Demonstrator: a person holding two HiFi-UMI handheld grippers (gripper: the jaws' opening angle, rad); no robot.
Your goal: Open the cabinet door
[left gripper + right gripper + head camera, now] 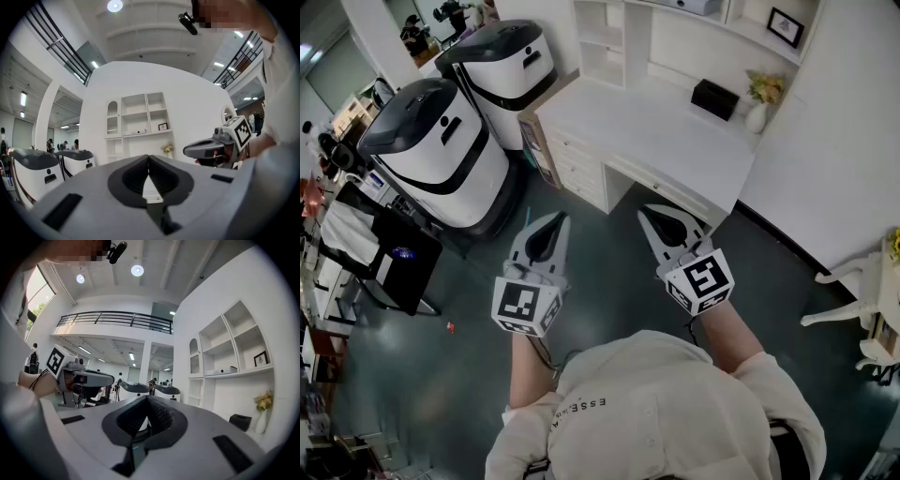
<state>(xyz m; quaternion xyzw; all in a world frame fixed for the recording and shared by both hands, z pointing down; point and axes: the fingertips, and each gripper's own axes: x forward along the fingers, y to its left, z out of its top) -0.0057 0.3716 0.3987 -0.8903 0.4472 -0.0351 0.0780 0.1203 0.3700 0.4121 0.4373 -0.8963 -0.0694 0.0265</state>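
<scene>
The left tool (148, 158), jaws together and empty, faces the white shelves (138, 117).

**Free room:** the bare dark grey-green floor (609, 272) ahead of you is open up to the white desk with a drawer stack (647, 131). The front half of its top is bare.

**Obstacles, your left:**
- The near rounded white-and-dark-grey machine (431, 155).
- A second machine of the same kind (502, 56), close beside the desk's left end.
- A black chair (389, 253), further out.

**Obstacles, your right:** the white wall (834, 159) closes off the desk's end, and a white chair (853, 300) stands near it.

**On the desk, rear right:** a black box (714, 98) and a white vase of yellow flowers (757, 111).

**Above the rear of the desk:** a white shelf unit (605, 42).
</scene>
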